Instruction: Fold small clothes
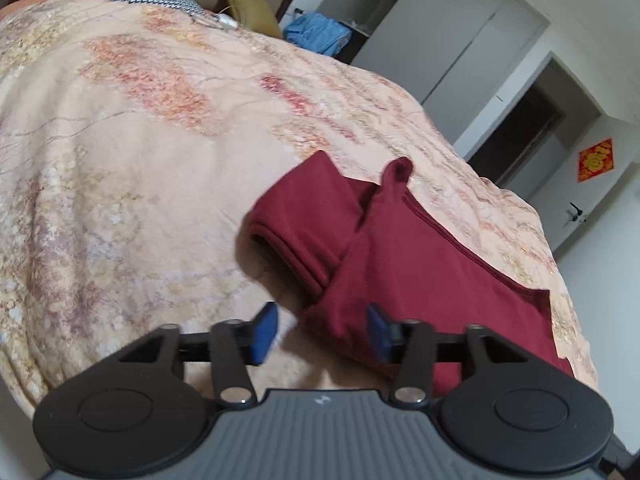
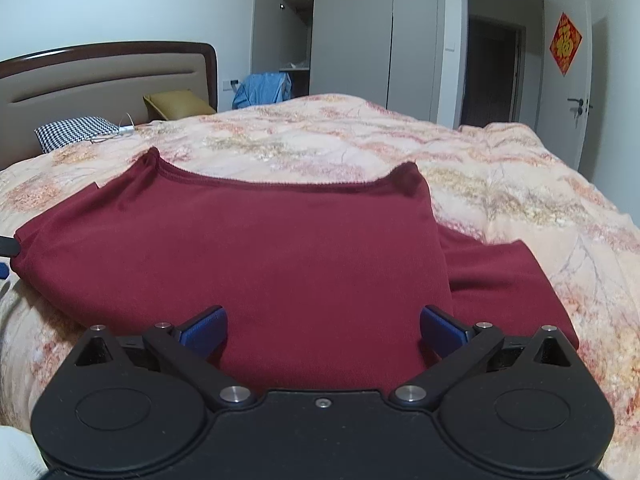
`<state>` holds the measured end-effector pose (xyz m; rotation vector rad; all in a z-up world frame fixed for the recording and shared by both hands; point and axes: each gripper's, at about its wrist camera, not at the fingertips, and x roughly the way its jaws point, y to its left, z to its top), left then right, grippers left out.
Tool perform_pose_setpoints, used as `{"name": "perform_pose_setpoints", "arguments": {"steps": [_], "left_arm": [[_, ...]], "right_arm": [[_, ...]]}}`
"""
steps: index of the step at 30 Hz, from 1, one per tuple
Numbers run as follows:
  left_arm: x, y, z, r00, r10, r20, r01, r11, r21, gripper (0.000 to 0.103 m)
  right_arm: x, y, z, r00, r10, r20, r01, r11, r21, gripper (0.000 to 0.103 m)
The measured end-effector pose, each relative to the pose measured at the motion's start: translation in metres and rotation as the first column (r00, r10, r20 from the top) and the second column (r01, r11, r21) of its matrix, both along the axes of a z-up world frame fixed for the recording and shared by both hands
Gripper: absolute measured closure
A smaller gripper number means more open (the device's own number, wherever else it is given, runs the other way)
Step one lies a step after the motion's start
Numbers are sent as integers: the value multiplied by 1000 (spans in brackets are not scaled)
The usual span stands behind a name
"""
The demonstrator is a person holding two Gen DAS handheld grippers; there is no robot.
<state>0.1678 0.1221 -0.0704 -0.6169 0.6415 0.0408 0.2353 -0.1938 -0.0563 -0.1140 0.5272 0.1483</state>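
The left tongs stand apart, pressing on nothing; a corner of the dark red garment lies between their blue pads. The right tongs stand wide apart, the garment's folded body spread just ahead and under them. It lies on the floral bed cover, near the bed's near edge. A red diamond door sign bears one gold character.
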Motion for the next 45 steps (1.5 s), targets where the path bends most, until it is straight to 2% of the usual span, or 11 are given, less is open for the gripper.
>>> {"name": "perform_pose_setpoints", "arguments": {"steps": [2, 4, 9, 16, 18, 21, 23, 25, 34, 38, 45], "left_arm": [[-5, -7, 1, 1000, -19, 2, 19, 1000, -5, 36], [-6, -13, -2, 999, -52, 3, 52, 998, -44, 33], [16, -23, -16, 997, -81, -12, 79, 989, -122, 29], [56, -16, -29, 999, 35, 13, -29, 955, -295, 29], [64, -16, -32, 997, 75, 6, -69, 947, -313, 32], [69, -20, -36, 991, 130, -8, -127, 950, -284, 42], [67, -22, -39, 984, 176, -8, -171, 944, -282, 54], [65, -21, -41, 978, 208, -10, -201, 935, -292, 58], [75, -18, -43, 972, 234, -15, -226, 921, -318, 58], [67, -25, -36, 967, 255, -7, -247, 928, -279, 75], [72, -47, -3, 976, 210, 55, -204, 975, -89, 82]], "right_arm": [[2, 3, 0, 1000, 10, 9, -10, 1000, -6, 1], [4, 5, -1, 1000, 22, 7, -22, 1000, -13, 1], [7, 4, -5, 1000, 22, -3, -22, 1000, 0, 1], [8, 5, -6, 1000, 17, 10, -18, 1000, 14, 1], [9, 8, -6, 1000, 20, 24, -20, 1000, 5, 1], [11, 14, -8, 999, 33, 32, -32, 999, -14, 1], [14, 17, -12, 999, 37, 19, -37, 999, -30, 1], [16, 19, -16, 999, 37, 5, -36, 998, -47, 1], [18, 18, -20, 999, 37, 4, -37, 999, -33, 1], [18, 18, -20, 999, 34, 1, -34, 999, -36, 1], [15, 18, -17, 1000, 29, 3, -29, 999, -34, 1]]}}
